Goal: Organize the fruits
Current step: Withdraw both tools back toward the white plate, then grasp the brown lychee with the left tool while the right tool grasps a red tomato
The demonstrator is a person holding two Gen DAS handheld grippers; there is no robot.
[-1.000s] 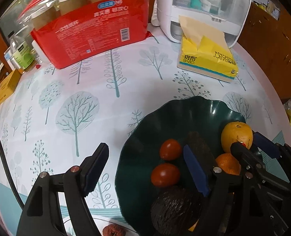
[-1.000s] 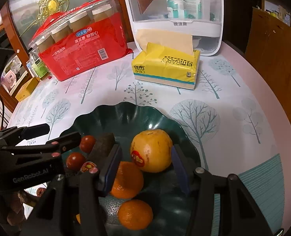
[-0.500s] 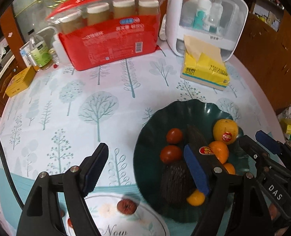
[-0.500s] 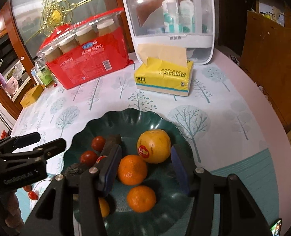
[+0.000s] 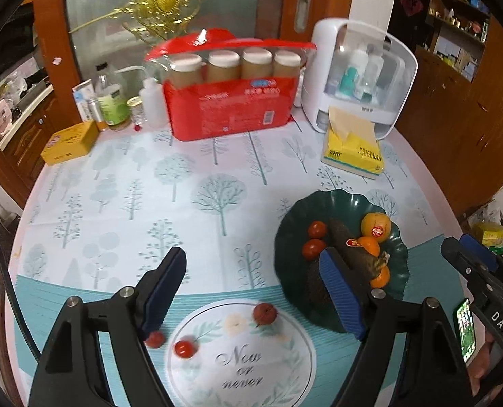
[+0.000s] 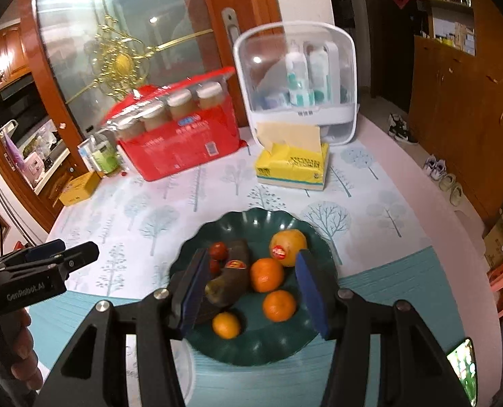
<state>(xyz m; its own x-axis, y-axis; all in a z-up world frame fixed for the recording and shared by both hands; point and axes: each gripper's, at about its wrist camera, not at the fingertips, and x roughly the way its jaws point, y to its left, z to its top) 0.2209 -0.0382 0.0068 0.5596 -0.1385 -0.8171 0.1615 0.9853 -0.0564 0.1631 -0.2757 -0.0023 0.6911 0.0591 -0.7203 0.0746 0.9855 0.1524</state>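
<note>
Three oranges (image 6: 267, 274), stickered yellow fruit (image 6: 288, 243), dark green plate (image 6: 322, 254)

One dark green plate (image 6: 258, 346) holds two cherry tomatoes (image 6: 218, 250), one yellow-orange citrus fruit with a sticker (image 6: 288, 242), three small oranges (image 6: 267, 274) and one dark avocado (image 6: 229, 281). Three small red fruits (image 5: 264, 312) lie loose on the worktop (image 5: 115, 186). At the back stand one red pack with four jars (image 5: 231, 112), one yellow tissue pack (image 5: 352, 152), one white storage case (image 5: 360, 78) and one yellow box (image 5: 70, 141).
</note>
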